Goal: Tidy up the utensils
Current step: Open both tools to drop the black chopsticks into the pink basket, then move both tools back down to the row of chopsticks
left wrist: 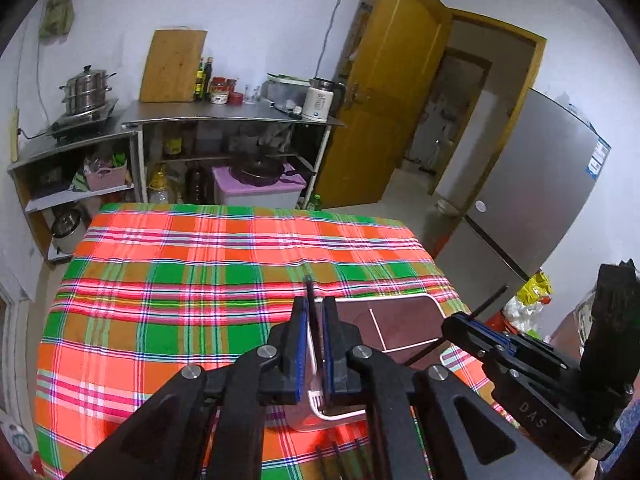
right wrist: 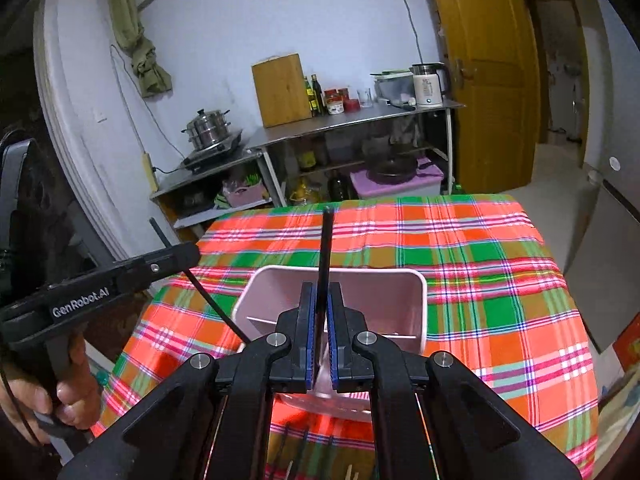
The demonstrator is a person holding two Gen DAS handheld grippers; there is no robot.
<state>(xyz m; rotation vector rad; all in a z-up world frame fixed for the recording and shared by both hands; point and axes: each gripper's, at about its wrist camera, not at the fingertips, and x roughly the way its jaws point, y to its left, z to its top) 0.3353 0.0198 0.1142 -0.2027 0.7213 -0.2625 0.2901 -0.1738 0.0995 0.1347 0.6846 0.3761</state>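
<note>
Basically both grippers are clamped on thin black chopsticks. Left gripper point(left wrist: 315, 320) jaws nearly closed, pinching a slim matte stick point(left wrist: 310, 292) that pokes out past the blue ribbed pads. Right gripper point(right wrist: 322, 320) same, its chopstick point(right wrist: 326, 248) standing straight up from the pads. Both hover over a pale pink plastic caddy point(right wrist: 404, 300), a rounded rectangle with thin inner dividers, sitting near the table's front edge. More dark sticks point(right wrist: 296, 452) lie on the cloth just in front of it. Tablecloth point(right wrist: 500, 300) is woven plaid, orange, green, pink. Behind: steel shelving point(left wrist: 224, 114), wooden door point(left wrist: 396, 80).
</note>
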